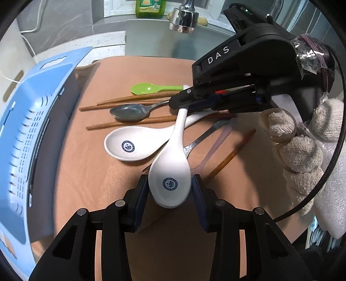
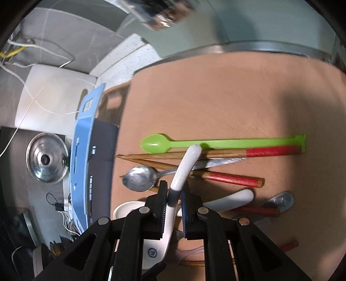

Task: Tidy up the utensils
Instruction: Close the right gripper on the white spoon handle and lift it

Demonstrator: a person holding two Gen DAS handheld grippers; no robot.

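Observation:
A white ceramic spoon [image 1: 173, 170] with a blue logo is lifted over the tan mat [image 1: 90, 168]. My left gripper [image 1: 170, 190] has its pads on either side of the spoon's bowl. My right gripper [image 2: 174, 203] has its pads around the spoon's handle [image 2: 183, 170], with a small gap on the right side; it also shows in the left wrist view [image 1: 186, 103]. On the mat lie a second white spoon [image 1: 129, 144], a green plastic spoon [image 2: 155, 143], a metal spoon [image 2: 140, 178] and wooden chopsticks [image 2: 227, 178] with red ends.
A blue perforated basket [image 1: 23, 138] stands at the mat's left edge. A sink with a faucet [image 1: 183, 19] and a green bottle [image 1: 150, 8] lie beyond the mat. A metal pot lid [image 2: 46, 160] sits left of the basket. A gloved hand [image 1: 300, 151] holds the right gripper.

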